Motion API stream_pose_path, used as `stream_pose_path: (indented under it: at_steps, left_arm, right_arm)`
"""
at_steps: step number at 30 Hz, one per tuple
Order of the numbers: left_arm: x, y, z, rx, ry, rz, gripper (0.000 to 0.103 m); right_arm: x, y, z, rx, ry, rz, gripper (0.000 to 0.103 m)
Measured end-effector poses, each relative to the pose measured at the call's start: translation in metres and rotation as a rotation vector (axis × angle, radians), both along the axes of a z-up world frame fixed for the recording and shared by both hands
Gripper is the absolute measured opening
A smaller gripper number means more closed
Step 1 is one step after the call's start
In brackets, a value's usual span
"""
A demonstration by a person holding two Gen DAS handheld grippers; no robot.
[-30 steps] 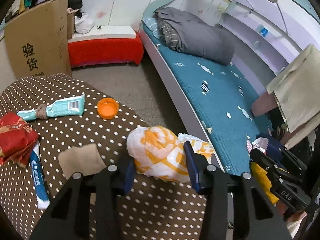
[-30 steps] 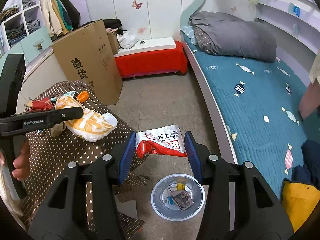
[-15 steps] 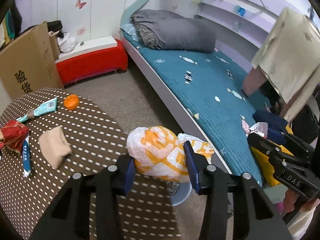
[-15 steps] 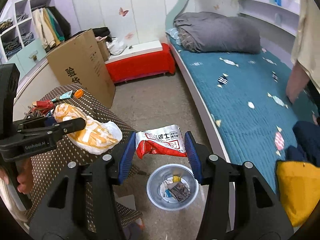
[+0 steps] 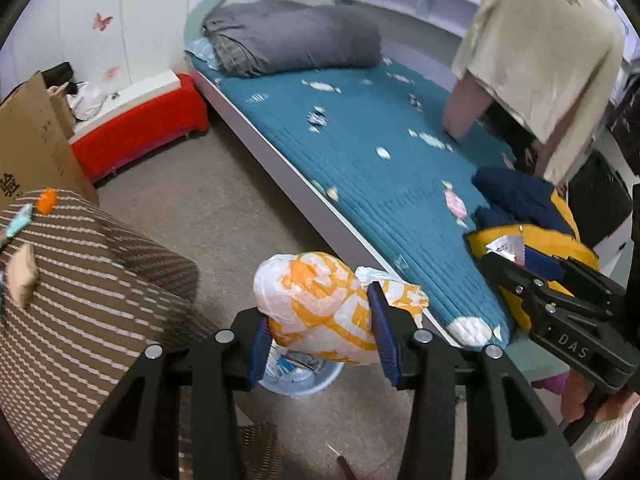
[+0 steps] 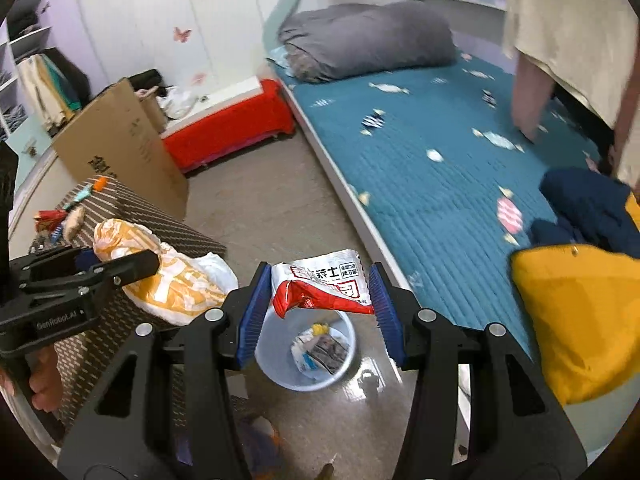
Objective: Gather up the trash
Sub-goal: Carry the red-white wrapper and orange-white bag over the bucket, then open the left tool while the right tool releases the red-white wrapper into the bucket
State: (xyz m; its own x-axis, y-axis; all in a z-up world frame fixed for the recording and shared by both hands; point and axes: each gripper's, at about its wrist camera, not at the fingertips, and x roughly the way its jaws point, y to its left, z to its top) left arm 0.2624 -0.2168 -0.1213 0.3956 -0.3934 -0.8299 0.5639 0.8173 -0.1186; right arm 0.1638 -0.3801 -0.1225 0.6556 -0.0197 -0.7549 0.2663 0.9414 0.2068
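My left gripper (image 5: 320, 330) is shut on a crumpled white and orange plastic bag (image 5: 320, 308), held just above a pale blue trash bin (image 5: 304, 376) on the floor. My right gripper (image 6: 316, 308) is shut on a red and white snack wrapper (image 6: 324, 284), hanging over the same bin (image 6: 280, 360), which holds several scraps. In the right wrist view the left gripper (image 6: 116, 268) and its bag (image 6: 176, 284) come in from the left, beside the table. The right gripper (image 5: 516, 264) with its wrapper (image 5: 506, 245) shows at the right of the left wrist view.
A brown dotted table (image 6: 160, 232) at the left carries a tube, an orange cap (image 6: 101, 182) and a red wrapper (image 6: 50, 216). A teal bed (image 6: 440, 168) runs along the right, with a yellow and navy bundle (image 6: 576, 304) and a person (image 6: 568, 40) beside it. A cardboard box (image 6: 120, 140) stands behind the table.
Both grippers have swung off the table edge toward the bin, each keeping its load. The bin now lies directly below both. The table has slid to the left of both views.
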Motion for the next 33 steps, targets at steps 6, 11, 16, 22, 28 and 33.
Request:
stream_pose_path:
  at_steps: [6,11,16,22,28,33]
  left_arm:
    - [-0.010,-0.034,-0.051,0.075,0.073,-0.003,0.044]
    - [-0.009,-0.046,-0.102,0.153,0.132,0.010,0.045]
    - [-0.001,-0.051,-0.152,0.223,0.197,0.048,0.046]
    - [0.010,-0.051,-0.182,0.218,0.151,0.103,0.084]
    - [0.015,-0.019,-0.197,0.193,0.177,0.151,0.084]
    - [0.015,0.013,-0.200,0.163,0.179,0.147,0.084]
  right_arm:
    - [-0.015,-0.023,-0.044,0.026,0.081,-0.037,0.049]
    - [-0.018,-0.034,-0.092,0.055,0.169,-0.042,0.049]
    - [-0.014,-0.036,-0.131,0.080,0.243,-0.041,0.050]
    - [-0.005,-0.031,-0.161,0.109,0.305,-0.032,0.050]
    - [0.010,-0.023,-0.172,0.111,0.323,-0.003,0.050]
    - [0.032,0.000,-0.183,0.122,0.345,0.067,0.050]
